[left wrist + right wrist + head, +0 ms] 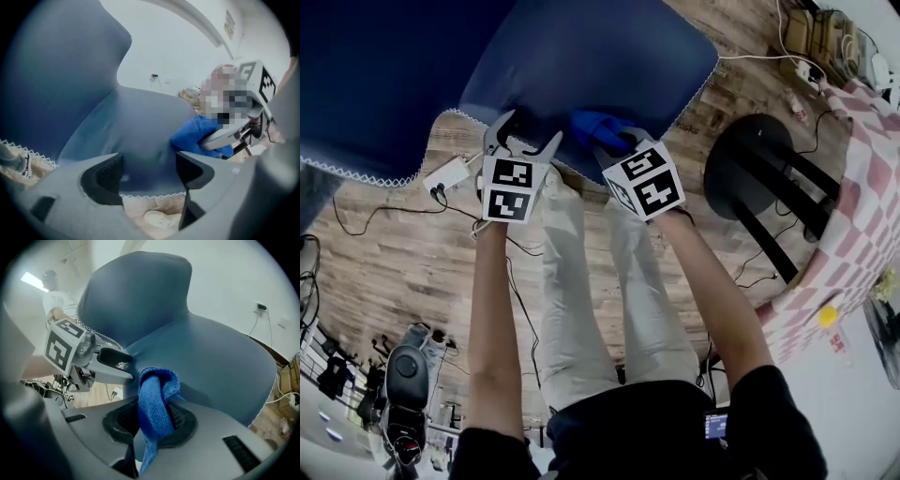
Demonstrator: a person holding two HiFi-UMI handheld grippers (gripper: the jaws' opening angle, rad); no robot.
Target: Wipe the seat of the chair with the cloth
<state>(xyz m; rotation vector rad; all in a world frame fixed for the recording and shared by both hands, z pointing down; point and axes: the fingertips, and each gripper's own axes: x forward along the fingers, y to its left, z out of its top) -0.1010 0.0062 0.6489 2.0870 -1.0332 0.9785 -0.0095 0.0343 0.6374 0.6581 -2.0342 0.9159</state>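
The chair's dark blue padded seat (pixel 600 66) fills the top of the head view, its backrest (pixel 136 291) rising behind it in the right gripper view. My right gripper (pixel 614 139) is shut on a bright blue cloth (pixel 157 404), whose bunched end rests on the seat's front edge (pixel 598 127). My left gripper (pixel 523 141) is open just left of it at the seat's front rim, nothing between its fingers. In the left gripper view (pixel 147 176) the seat (pixel 140 122) lies straight ahead, with the cloth (pixel 199 136) and the right gripper to the right.
A round black stool (pixel 759 173) stands to the right on the wood floor. Beyond it is a table with a pink checked cloth (pixel 853 206). A white power strip (pixel 448 173) and cables lie on the floor left of my legs. Camera gear (pixel 403 384) sits lower left.
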